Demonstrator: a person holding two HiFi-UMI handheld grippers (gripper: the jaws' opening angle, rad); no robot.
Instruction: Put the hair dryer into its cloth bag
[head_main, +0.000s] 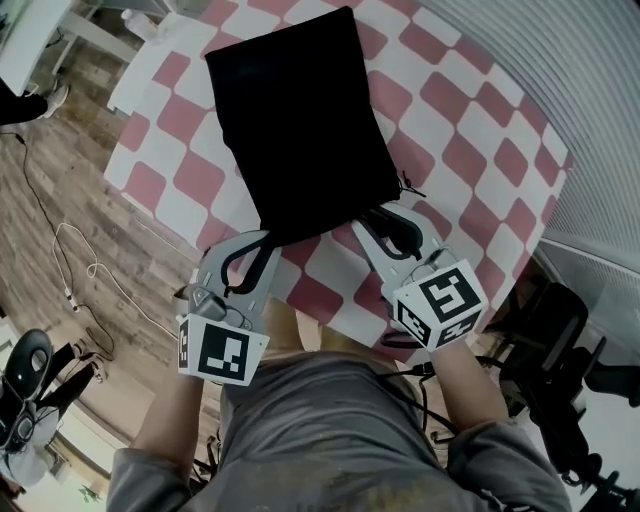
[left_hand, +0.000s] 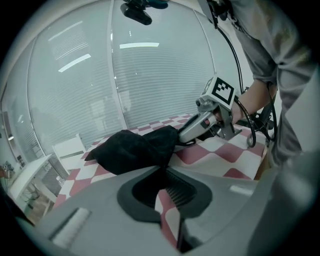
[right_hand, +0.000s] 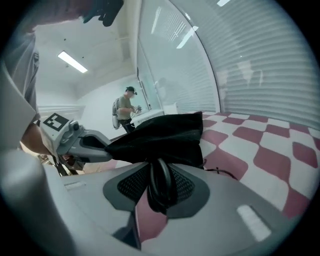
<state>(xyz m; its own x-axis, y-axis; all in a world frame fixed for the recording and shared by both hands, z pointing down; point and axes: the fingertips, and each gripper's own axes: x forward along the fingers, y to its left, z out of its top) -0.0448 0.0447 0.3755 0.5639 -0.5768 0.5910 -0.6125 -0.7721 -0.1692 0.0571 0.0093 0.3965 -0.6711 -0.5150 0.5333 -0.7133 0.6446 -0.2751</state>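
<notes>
Right gripper (right_hand: 160, 167), nearest entry: jaws clamped on a black cord loop (right_hand: 162, 192), which runs forward from the tips into the bag's mouth.

Hair dryer: body not visible in any view. Judging by the bulge and the trailing cord, it sits inside the cloth bag (head_main: 300, 120), which lies directly ahead of both grippers.

Left gripper (left_hand: 162, 171): closed on the bag's near rim, fabric pinched at its tips.

Handling, as judgement: lift the rim with your left gripper so the mouth gapes, then push the loop in past that rim while it is coiled. Let go only once it is under the cloth. Steer clear of the drawstring (head_main: 408, 186), just right of your right gripper's tips, so it does not snag.

Count:
- bag, one
- cord loop, one
- drawstring tail seen, one
- grippers, two
- marker cube (head_main: 222, 350), one on each, two
- checkered worktop (head_main: 480, 170), one
- bystander (right_hand: 125, 112), far beyond the bag, one
</notes>
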